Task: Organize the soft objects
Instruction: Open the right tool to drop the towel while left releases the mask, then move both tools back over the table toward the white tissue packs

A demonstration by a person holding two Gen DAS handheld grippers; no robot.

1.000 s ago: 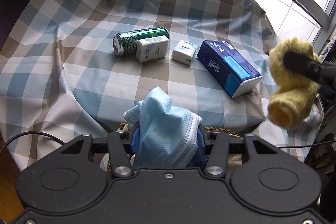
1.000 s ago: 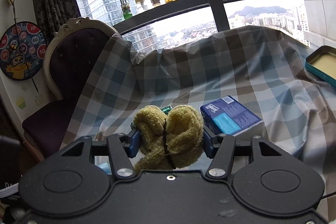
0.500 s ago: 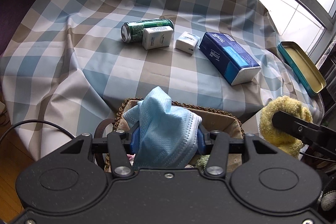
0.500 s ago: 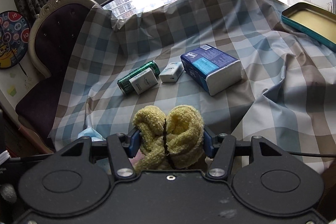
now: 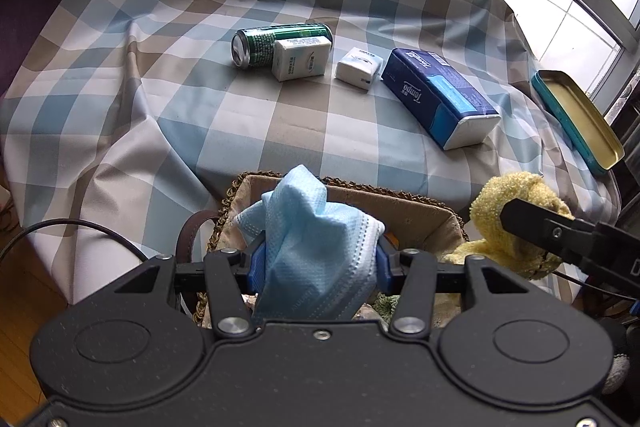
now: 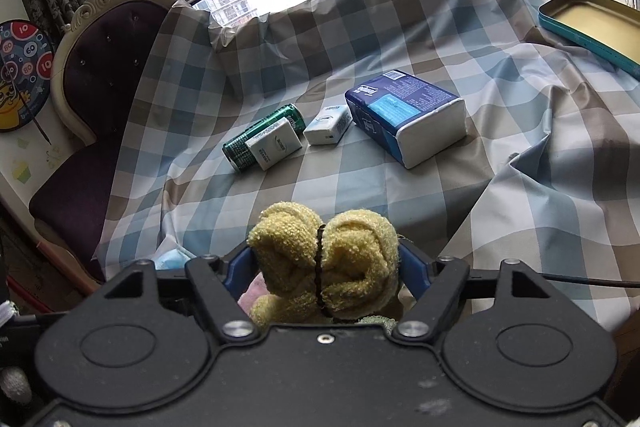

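A crumpled blue face mask (image 5: 316,243) is pinched between the blue pads of my left gripper (image 5: 318,259), which is shut on it above a wicker basket (image 5: 400,193) at the table's front edge. A knotted yellow towel toy (image 6: 324,259) sits between the pads of my right gripper (image 6: 326,267). Its jaws are opening, and a gap shows beside the toy on the left. In the left wrist view the yellow toy (image 5: 508,211) hangs over the basket's right rim, with a black finger (image 5: 536,227) across it.
On the checked tablecloth (image 5: 200,115) lie a green can (image 5: 276,41), two small white packs (image 5: 300,59) (image 5: 358,67) and a blue tissue pack (image 5: 436,99). A teal tin lid (image 5: 576,115) sits at the right edge. A purple chair (image 6: 108,67) stands behind on the left.
Both grippers drew back and down from over the table to the basket, which came into view. The right jaws spread apart around the yellow toy. The mask stays gripped.
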